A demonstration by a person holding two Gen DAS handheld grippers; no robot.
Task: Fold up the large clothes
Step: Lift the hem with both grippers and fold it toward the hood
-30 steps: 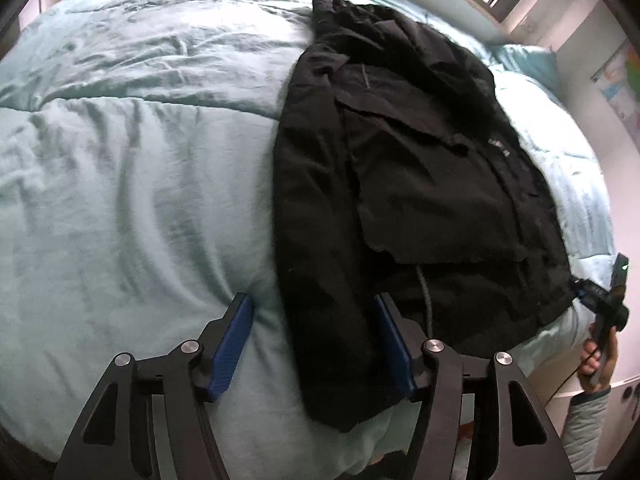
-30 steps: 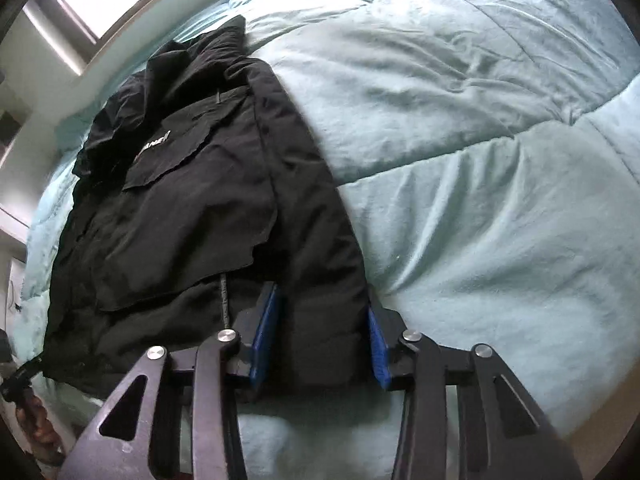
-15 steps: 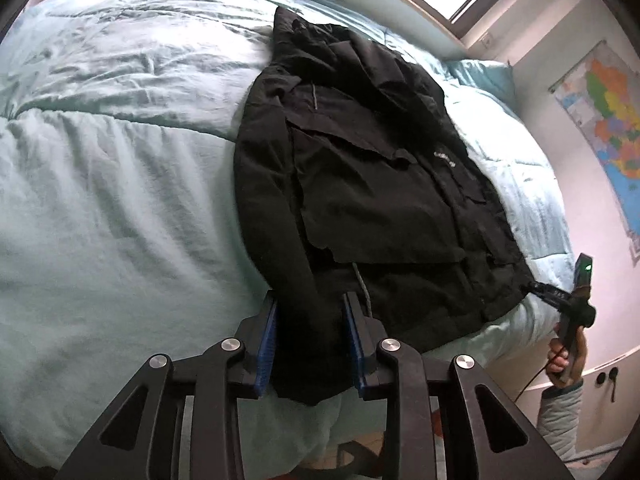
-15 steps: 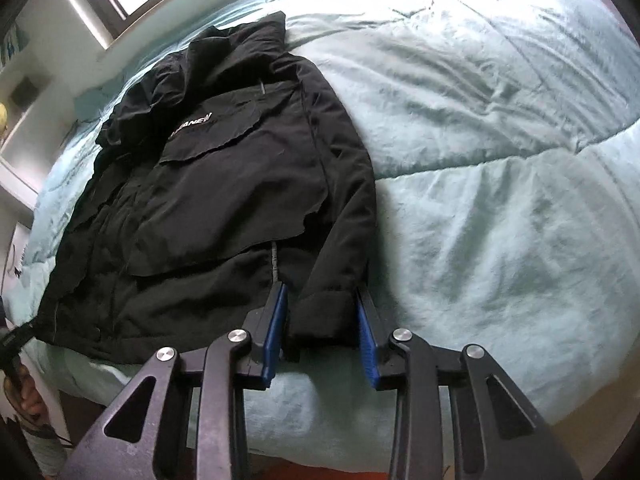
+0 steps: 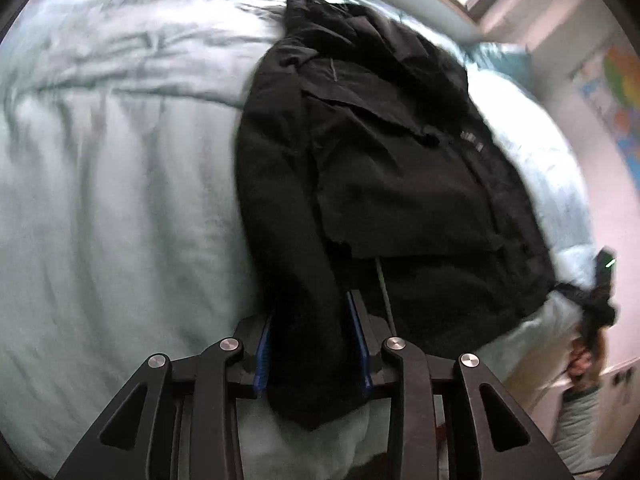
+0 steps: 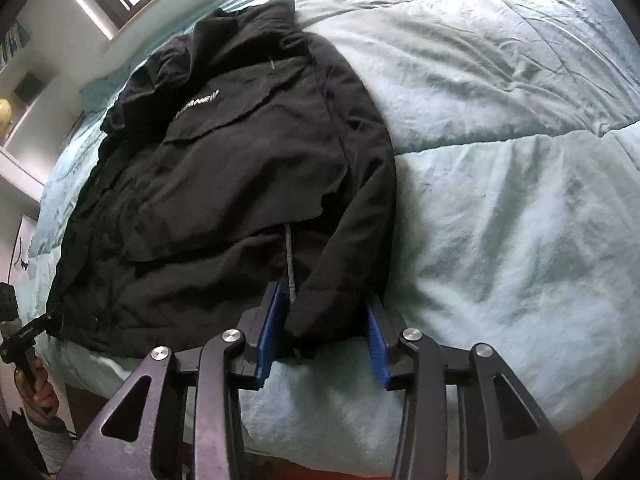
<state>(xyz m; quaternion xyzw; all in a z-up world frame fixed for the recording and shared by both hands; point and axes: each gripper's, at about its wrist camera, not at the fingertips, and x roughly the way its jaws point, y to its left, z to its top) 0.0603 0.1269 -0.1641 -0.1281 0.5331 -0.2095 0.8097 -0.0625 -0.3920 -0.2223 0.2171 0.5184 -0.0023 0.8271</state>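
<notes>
Jacket (image 6: pixel 224 184), black and spread flat, is lying on a pale green duvet (image 6: pixel 500 220) covering the bed, its long axis running from the collar at about 12 o'clock in the right wrist view down to the hem near 7 o'clock by the bed's near edge. White lettering is sitting on its chest.

One sleeve is trailing along the jacket's right side toward 6 o'clock, and the right gripper (image 6: pixel 324 332) is straddling its cuff: the jaws have just been opening, and the blue pads are standing slightly off the cloth on either side.

In the blurred left wrist view, the other sleeve is running down the left side of the jacket (image 5: pixel 380 184) toward 6 o'clock. The left gripper (image 5: pixel 312 348) is clamping its lower end, pads pressing the fabric, after easing a little wider just now.

Wide bare duvet is stretching toward 3 o'clock of the jacket in the right wrist view, offering open room; the bed's near edge is falling away just below both cuffs.
</notes>
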